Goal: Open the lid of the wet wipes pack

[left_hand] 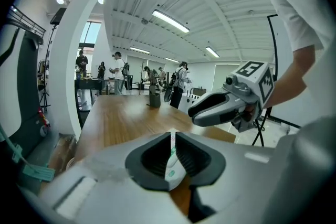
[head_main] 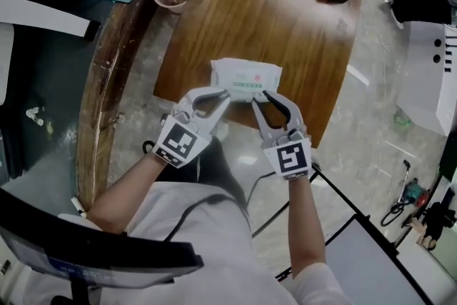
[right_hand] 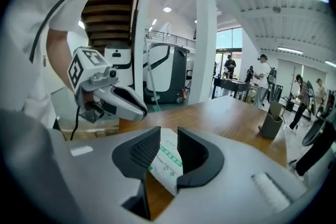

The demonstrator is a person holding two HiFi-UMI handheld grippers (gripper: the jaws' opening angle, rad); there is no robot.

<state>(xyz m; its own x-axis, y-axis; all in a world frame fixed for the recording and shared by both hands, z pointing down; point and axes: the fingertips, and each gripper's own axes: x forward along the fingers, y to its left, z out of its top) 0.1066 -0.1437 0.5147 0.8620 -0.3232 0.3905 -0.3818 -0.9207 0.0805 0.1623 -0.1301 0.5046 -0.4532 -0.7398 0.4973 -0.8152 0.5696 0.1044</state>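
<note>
Looking down in the head view, the wet wipes pack [head_main: 245,78] lies at the near edge of the wooden table [head_main: 285,18]. The left gripper [head_main: 228,96] is at its near left side and the right gripper [head_main: 258,96] is just beside it, by the green label.

The left gripper view shows those jaws clenched on a thin edge of the pack, seen end-on between the pads.

In the right gripper view the jaws stand parted. The pack's printed face lies between them and the pads are not pressing on it.

No raised lid shows, so the step in hand seems to be steadying the pack and lining up on the lid. Next, the right jaws would need to nip the lid's tab and peel it up while the left pins the pack.
</note>
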